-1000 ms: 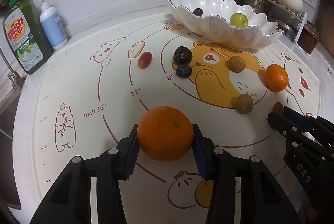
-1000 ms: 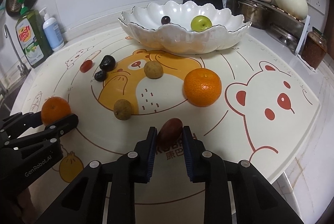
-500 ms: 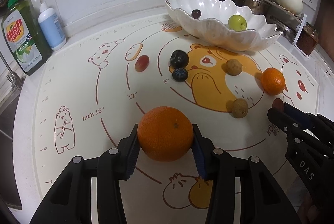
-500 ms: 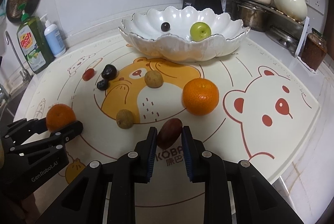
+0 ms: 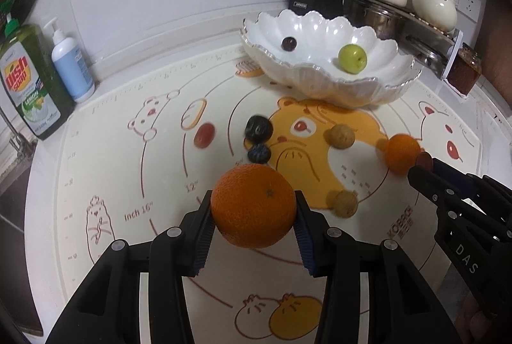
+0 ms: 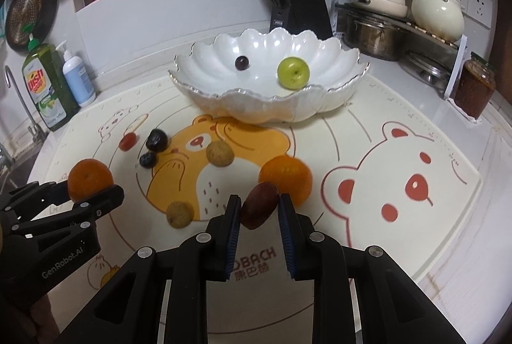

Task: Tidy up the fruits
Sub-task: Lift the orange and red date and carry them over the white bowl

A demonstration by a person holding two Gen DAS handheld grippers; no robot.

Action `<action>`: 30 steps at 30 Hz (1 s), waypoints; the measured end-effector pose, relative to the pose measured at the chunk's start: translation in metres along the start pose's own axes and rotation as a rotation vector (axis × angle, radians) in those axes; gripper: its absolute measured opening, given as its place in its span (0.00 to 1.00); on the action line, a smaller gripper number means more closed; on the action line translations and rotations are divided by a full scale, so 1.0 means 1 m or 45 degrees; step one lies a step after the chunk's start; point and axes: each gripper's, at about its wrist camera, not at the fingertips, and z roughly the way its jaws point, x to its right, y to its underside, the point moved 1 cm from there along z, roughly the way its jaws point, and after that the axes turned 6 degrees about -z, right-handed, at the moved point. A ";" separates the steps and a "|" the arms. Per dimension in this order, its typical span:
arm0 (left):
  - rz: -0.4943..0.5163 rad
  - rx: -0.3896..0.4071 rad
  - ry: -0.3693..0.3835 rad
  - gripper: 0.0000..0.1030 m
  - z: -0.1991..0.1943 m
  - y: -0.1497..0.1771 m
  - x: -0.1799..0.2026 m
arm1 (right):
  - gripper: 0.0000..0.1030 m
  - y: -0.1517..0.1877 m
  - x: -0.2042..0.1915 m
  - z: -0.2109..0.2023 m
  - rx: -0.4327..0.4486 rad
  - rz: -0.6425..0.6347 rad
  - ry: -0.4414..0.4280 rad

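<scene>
The left claw [image 5: 252, 224] is clenched on a large orange [image 5: 253, 205], held clear above the printed mat [image 5: 105, 184] on the tabletop. The right claw [image 6: 259, 212] grips a dark red grape [image 6: 259, 204] between its pads. A white scalloped bowl [image 6: 224, 94] at the far side holds a green fruit [image 6: 293, 72] and a dark grape [image 6: 241, 62]. On the mat between lie a smaller orange [image 6: 288, 176], two brown longans [image 6: 219, 153], a dark plum [image 6: 156, 139], a blueberry [image 6: 148, 159] and a red grape [image 6: 128, 141].

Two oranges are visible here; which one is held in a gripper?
The larger orange, clamped between the left gripper's pads. The smaller orange lies loose on the mat, behind the right gripper's dark red fruit.
</scene>
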 end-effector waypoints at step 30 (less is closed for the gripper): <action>0.059 0.088 0.099 0.44 0.010 -0.089 0.041 | 0.25 -0.079 0.046 0.006 0.142 -0.011 0.079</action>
